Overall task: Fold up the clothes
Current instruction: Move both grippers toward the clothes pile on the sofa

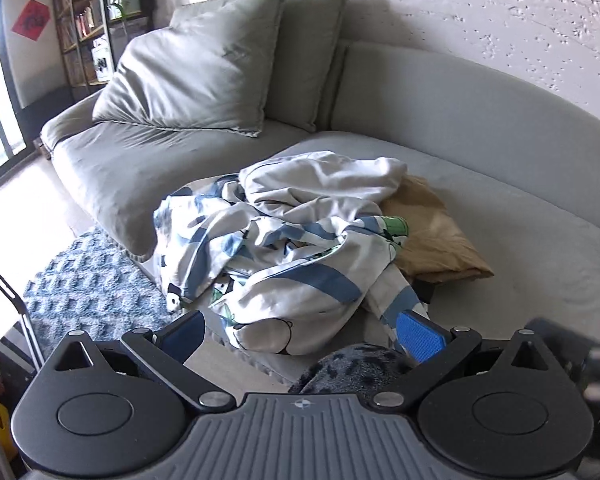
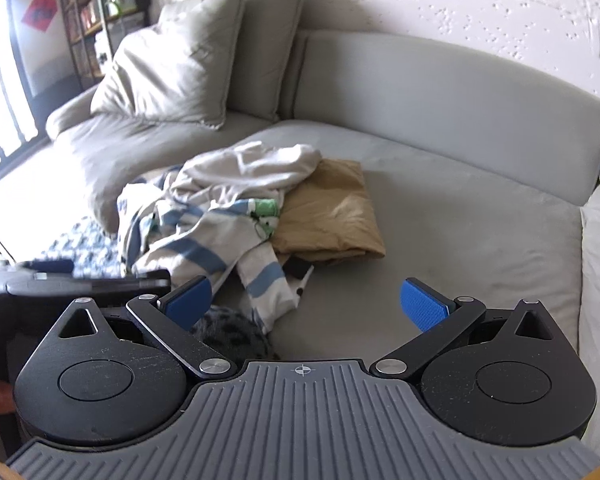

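Blue ribbed pads tip both claws: the left claw (image 1: 302, 330) and the right claw (image 2: 304, 300) each stand spread wide, pinching nothing. Just ahead of them a crumpled white garment with blue stripes and cartoon prints (image 1: 284, 248) lies heaped on the grey fabric sofa (image 1: 480, 216), overlapping a folded tan garment (image 1: 432, 236) beside it. A dark spotted fleece surface (image 1: 352, 364) intrudes beneath the left claw. Beyond, two grey cushions (image 1: 196, 64) lean; a blue textured rug (image 1: 88, 276) covers the floor.

Each gripper was black, the left gripper (image 1: 302, 330) and right gripper (image 2: 306, 300) alike, with blue textured finger pads (image 2: 422, 304). Silver screw heads (image 2: 212, 366) pinned angled black linkage arms, and a ribbed grey housing (image 2: 304, 412) bore a small crosshair mark.
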The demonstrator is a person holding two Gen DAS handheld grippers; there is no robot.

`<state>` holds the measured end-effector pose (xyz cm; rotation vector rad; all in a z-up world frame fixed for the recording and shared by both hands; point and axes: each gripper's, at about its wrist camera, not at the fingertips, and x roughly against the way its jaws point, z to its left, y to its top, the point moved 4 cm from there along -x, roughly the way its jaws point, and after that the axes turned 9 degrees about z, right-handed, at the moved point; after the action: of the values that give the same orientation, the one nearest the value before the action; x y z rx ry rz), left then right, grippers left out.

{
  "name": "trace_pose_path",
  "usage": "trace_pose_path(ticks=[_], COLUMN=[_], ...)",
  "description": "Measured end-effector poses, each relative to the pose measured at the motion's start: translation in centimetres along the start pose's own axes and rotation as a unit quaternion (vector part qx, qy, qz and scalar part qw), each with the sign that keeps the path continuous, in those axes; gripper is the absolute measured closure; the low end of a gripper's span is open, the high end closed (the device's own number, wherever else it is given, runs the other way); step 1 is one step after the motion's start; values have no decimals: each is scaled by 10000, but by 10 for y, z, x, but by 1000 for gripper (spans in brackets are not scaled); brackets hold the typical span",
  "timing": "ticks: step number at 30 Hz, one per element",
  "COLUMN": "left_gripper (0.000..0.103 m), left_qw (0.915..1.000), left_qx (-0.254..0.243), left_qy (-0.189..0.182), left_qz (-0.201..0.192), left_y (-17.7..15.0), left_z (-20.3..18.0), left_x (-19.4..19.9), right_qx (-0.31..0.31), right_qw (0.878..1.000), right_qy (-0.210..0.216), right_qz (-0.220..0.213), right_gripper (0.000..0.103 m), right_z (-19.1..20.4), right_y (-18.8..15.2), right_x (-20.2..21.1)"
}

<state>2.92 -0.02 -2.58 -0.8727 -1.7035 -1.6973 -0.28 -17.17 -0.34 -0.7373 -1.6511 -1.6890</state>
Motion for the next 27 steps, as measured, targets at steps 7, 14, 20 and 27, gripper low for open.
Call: trace_pose_path(ticks=[7, 14, 20, 27], left_gripper=[1, 1, 1, 1], left_qw=[9988, 9979, 9974, 9975], left_qx=[-32, -44, -53, -16], left_qy=[463, 639, 706, 673], left_qz=[128, 140, 154, 216], left_y=[-3, -1, 0, 0], left_z=[0, -10, -9, -9], left_x=[1, 0, 0, -3], right_qx=[-203, -341, -317, -276], right_qw=[9998, 9990, 9991, 9992], right_qy=[53, 136, 108, 76], right_qz=[15, 255, 274, 276], right_gripper=[0, 0, 0, 0], right_z=[-1, -4, -3, -2], right_y=[-6, -8, -8, -7], right_x=[-4, -10, -9, -10])
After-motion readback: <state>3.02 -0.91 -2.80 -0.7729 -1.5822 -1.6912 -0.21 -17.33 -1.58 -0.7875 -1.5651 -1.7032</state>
